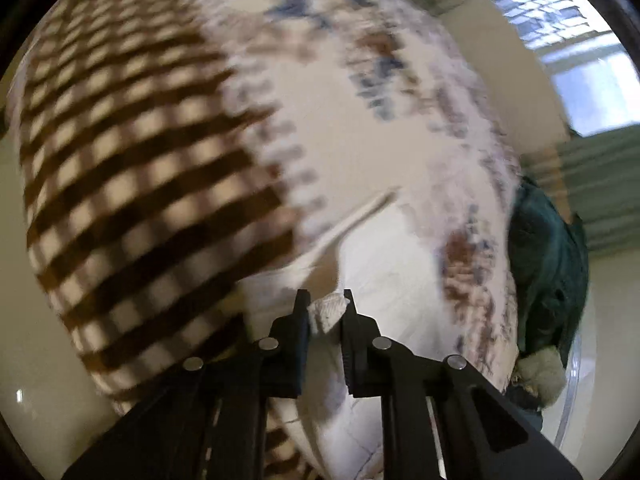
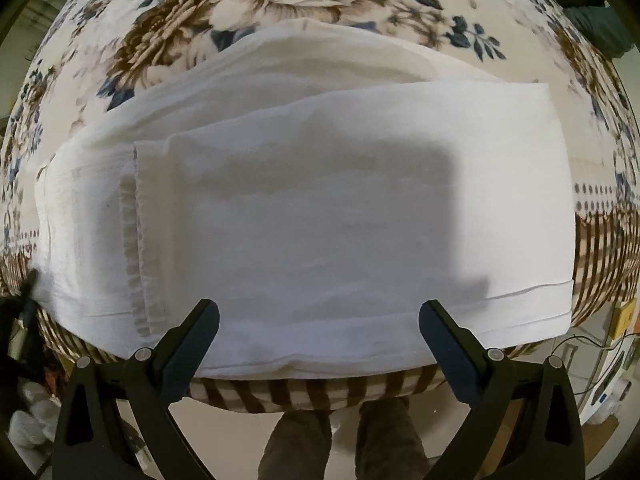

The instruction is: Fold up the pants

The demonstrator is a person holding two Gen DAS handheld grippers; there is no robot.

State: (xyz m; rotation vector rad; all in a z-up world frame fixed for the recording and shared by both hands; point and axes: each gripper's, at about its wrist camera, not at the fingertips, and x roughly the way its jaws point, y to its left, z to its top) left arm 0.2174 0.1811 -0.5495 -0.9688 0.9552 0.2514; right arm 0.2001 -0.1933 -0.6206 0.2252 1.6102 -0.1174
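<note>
White pants [image 2: 320, 200] lie folded over themselves on a flower-patterned blanket [image 2: 280, 4], a hemmed edge at the left and another at the right. My right gripper [image 2: 319, 314] is open and empty, held above the near edge of the pants. My left gripper [image 1: 326, 304] is shut on a bunched bit of the white pants [image 1: 328, 310]; the white cloth [image 1: 384, 264] runs away from it over the blanket [image 1: 132, 168]. The left wrist view is blurred by motion.
The blanket has a brown checked border [image 2: 304, 394] hanging over the near edge. A dark green cloth [image 1: 548, 264] lies at the right beside the blanket. The person's feet [image 2: 344, 440] stand on the floor below. A window [image 1: 580, 60] is behind.
</note>
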